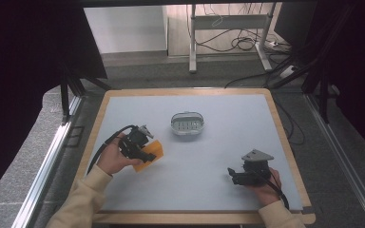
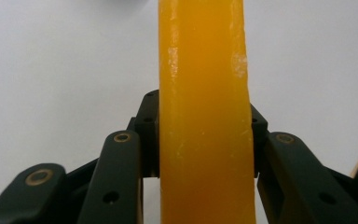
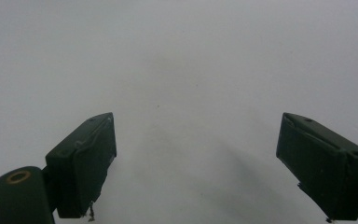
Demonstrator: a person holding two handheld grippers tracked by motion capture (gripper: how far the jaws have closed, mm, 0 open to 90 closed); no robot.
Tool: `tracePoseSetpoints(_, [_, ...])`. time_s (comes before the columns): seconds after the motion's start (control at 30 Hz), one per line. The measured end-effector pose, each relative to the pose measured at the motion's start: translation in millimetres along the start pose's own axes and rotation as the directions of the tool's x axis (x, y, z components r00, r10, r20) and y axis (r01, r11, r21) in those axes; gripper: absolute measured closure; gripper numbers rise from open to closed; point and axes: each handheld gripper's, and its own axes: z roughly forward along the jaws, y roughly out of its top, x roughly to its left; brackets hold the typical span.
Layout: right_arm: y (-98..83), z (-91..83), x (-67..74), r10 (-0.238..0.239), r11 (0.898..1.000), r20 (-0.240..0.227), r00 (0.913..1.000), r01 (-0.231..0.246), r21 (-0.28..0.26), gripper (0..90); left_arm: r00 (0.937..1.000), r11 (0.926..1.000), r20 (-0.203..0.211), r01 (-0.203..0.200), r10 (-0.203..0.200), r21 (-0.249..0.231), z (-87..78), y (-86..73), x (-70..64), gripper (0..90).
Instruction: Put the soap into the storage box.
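A flat orange bar, like a soap or sponge block (image 1: 153,153), sits in my left gripper (image 1: 145,156) at the table's left side. In the left gripper view the orange block (image 2: 204,116) stands on edge between the two black jaws, which press on its sides. An oval clear dish with a ribbed insert (image 1: 187,123) rests at the table's middle, beyond and to the right of the block. My right gripper (image 1: 232,175) lies low near the front right, its jaws wide apart. Bare grey surface lies between its fingertips (image 3: 86,163).
The grey mat (image 1: 218,156) is framed by a wooden table edge (image 1: 285,142). Beyond the table stand a metal desk frame and cables on the floor (image 1: 237,42). Dark curtains hang at both sides.
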Motion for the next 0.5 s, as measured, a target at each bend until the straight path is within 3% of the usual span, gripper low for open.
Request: tracePoseSetpoints(0.5, [0.6, -2.0, 0.0, -0.010, 1.000, 0.007, 0.9999, 0.010, -0.023, 13.0, 0.9997, 0.9996, -0.002, -0.025, 0.025, 0.009, 6.6, 15.3, -1.5, 61.5])
